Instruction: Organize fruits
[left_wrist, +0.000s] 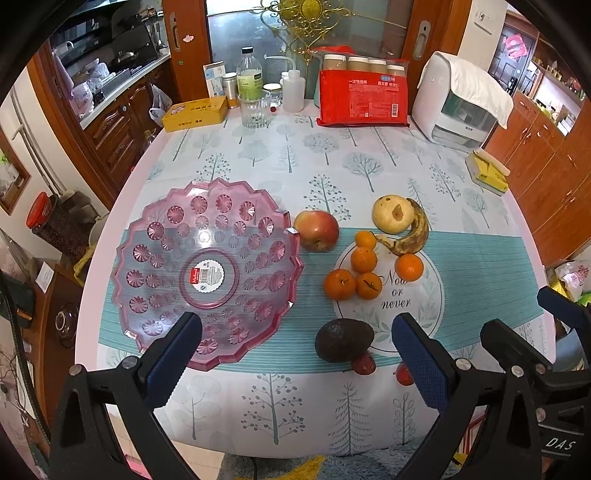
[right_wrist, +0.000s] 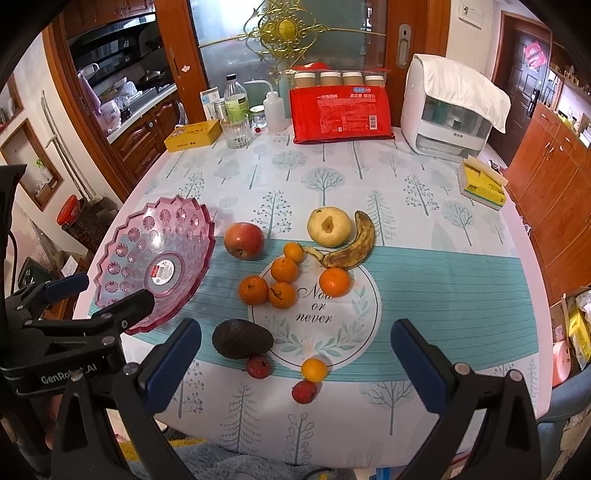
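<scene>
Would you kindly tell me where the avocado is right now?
The avocado lies on the table's near side, just right of the pink plate, with a small red fruit touching its near edge and the tangerines behind it.

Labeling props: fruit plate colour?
Translucent pink plate with a flower-cut pattern; clearest in the left wrist view.
</scene>
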